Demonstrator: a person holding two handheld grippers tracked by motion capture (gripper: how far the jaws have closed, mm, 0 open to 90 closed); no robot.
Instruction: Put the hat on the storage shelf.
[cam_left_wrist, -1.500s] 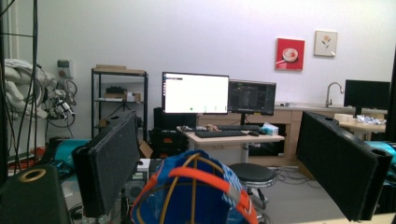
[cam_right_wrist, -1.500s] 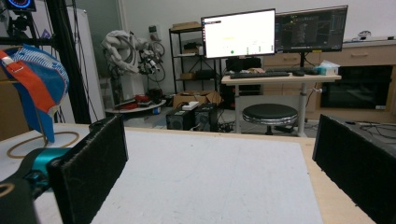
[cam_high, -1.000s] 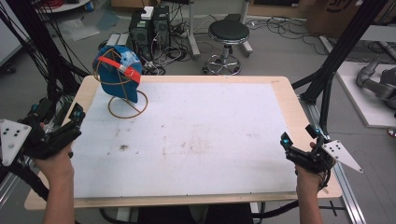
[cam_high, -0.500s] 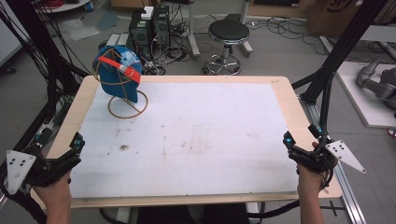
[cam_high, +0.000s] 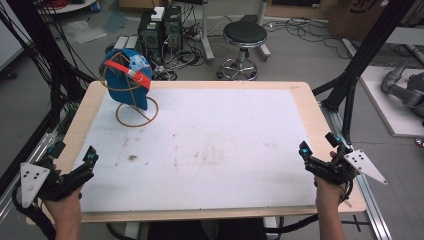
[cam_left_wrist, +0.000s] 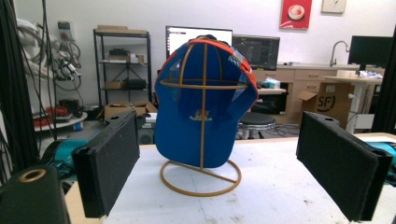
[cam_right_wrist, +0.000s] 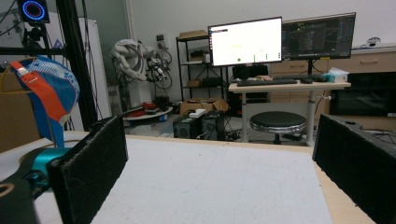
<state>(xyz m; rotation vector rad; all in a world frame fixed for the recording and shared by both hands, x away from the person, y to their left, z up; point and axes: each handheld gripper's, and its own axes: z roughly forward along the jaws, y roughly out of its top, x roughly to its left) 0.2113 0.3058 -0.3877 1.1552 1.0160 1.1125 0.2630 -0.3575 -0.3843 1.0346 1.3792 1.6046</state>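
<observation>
A blue cap (cam_high: 125, 80) with an orange brim hangs on a gold wire stand (cam_high: 136, 117) at the far left of the table. My left gripper (cam_high: 75, 152) is held at the near left edge, open and empty, pointing at the cap. In the left gripper view the cap (cam_left_wrist: 205, 102) and its stand (cam_left_wrist: 201, 179) sit well beyond the spread jaws of the left gripper (cam_left_wrist: 233, 172). My right gripper (cam_high: 319, 144) is at the near right edge, open and empty. The right gripper view has the right gripper (cam_right_wrist: 219, 172) with the cap (cam_right_wrist: 44, 98) far off at the left.
A white mat (cam_high: 210, 145) covers most of the wooden table (cam_high: 305, 107). Behind the far edge stand a black stool (cam_high: 245, 35) and computer towers (cam_high: 160, 25). Black frame posts (cam_high: 360, 65) rise beside the table on both sides.
My left gripper has drawn back toward the near left corner of the table. The right gripper has barely shifted. The cap and stand have not moved.
</observation>
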